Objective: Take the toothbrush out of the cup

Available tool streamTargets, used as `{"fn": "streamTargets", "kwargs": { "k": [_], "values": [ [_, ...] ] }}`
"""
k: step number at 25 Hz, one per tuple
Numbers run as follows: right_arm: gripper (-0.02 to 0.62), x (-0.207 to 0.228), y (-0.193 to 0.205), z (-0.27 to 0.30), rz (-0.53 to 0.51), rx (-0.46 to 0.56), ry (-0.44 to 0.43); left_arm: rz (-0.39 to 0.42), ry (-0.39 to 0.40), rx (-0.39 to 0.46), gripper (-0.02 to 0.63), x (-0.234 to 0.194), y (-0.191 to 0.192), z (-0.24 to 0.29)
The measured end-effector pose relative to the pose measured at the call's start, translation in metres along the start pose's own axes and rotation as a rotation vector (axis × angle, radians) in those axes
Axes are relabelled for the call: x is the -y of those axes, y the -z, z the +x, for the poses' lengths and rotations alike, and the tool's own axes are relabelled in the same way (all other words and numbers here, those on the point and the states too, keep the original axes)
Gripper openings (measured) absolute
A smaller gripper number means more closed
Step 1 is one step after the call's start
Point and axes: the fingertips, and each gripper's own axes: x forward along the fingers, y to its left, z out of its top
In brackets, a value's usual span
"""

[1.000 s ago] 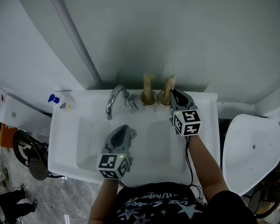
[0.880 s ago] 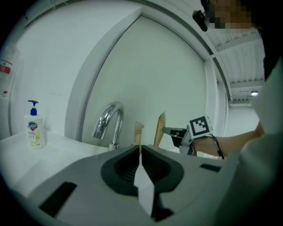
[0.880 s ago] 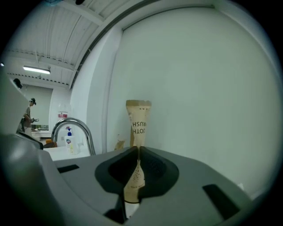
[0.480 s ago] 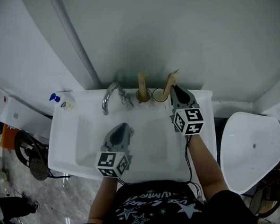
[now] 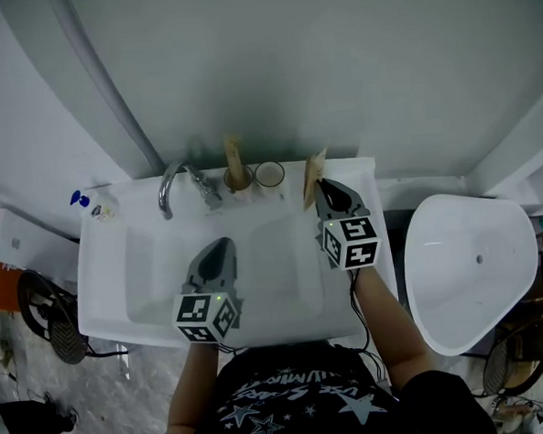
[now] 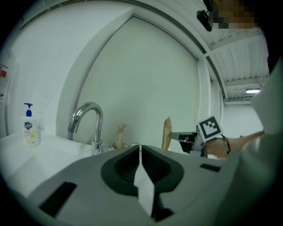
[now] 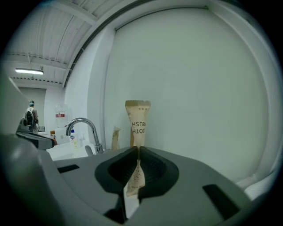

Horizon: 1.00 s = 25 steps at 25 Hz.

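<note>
My right claw [image 5: 325, 192] pinches the paper-wrapped toothbrush [image 5: 311, 180] near its lower end, and the sleeve stands upright above the jaws in the right gripper view. It hangs over the back right corner of the wash basin [image 5: 100, 259], to the right of the empty cup [image 5: 270, 174] and fully clear of its rim. By my reading the lift-out is done, and all that can remain is carrying the toothbrush away or laying it down.

My left claw [image 5: 217, 253] is pressed together on nothing and hovers over the basin bowl.

A second cup [image 5: 238, 179] beside the empty one holds another wrapped toothbrush [image 5: 234, 154], just right of the chrome faucet [image 5: 173, 176]. A pump soap bottle [image 5: 82, 197] sits on the basin's far left corner.

The basin is white and bare inside, set against a plain pale wall with a pipe running up it. A rounded white fixture [image 5: 468, 273] stands to the right. The floor to the left is grey and cluttered.
</note>
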Motion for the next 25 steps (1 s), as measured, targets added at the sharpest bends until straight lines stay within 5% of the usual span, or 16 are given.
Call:
{"fn": "streamTargets", "kwargs": {
  "k": [14,25],
  "values": [
    [0.031,0.066,0.088,-0.079,0.04,-0.28,0.157,0.001,0.089,-0.041,0.028,0.063,0.025,0.011],
    [0.031,0.104,0.127,-0.091,0.104,-0.417,0.242,0.002,0.107,-0.054,0.028,0.074,0.03,0.022]
  ]
}}
